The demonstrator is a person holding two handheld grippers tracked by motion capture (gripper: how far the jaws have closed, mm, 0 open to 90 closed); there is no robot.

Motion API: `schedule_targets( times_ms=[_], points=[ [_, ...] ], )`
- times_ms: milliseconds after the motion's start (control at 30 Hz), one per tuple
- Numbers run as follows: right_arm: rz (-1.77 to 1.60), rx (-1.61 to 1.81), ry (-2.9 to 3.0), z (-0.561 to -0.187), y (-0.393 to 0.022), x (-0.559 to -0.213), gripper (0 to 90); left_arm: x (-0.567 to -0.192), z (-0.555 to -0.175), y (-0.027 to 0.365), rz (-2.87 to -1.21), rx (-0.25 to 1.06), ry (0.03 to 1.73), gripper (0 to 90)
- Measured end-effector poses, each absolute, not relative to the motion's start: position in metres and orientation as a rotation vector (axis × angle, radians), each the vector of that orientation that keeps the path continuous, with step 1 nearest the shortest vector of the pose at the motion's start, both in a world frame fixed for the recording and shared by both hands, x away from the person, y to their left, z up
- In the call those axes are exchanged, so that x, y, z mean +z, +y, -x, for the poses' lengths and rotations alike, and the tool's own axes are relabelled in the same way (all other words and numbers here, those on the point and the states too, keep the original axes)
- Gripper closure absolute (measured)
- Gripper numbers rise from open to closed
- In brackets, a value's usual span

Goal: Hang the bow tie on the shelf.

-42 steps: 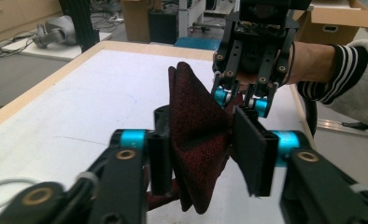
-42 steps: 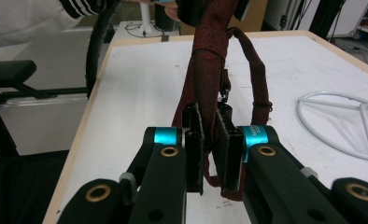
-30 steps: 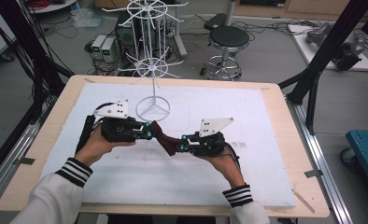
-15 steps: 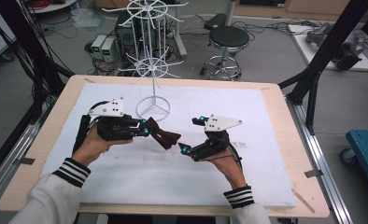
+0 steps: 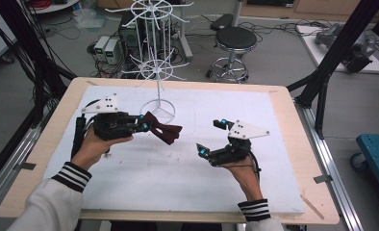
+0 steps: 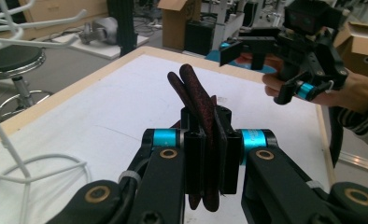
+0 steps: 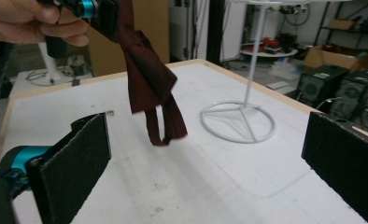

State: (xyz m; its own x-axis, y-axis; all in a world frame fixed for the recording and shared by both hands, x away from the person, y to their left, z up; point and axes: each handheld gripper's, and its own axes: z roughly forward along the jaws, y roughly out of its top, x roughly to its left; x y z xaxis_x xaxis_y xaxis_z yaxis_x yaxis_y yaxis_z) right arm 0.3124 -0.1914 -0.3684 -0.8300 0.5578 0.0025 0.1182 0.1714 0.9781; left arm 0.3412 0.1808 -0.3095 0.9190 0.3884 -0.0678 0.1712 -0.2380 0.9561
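left gripper (image 5: 146, 126): fingers clamped on dark red bow tie (image 5: 164, 132) | right gripper (image 5: 211, 137): fingers apart, well clear of it

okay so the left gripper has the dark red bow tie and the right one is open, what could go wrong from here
1. The left gripper pinches the bow tie near one end, so the rest hangs free and might slip out.
2. The dangling strap loop could snag the white wire rack close beside it.
3. The open right gripper is well clear and cannot catch a drop.
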Motion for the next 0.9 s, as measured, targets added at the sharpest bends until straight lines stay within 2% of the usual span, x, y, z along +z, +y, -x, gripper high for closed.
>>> schedule_targets(
  times_ms=[533, 900],
  points=[
    [-0.728, 1.667, 1.925, -0.28, -0.241, -0.395, 0.6, -0.28, -0.353, 0.173, -1.8, 0.271, 0.471, 83.9],
    [-0.777, 1.652, 1.876, -0.27, -0.254, -0.414, 0.6, -0.266, -0.365, 0.165, -1.79, 0.313, 0.501, 83.9]
  ],
)
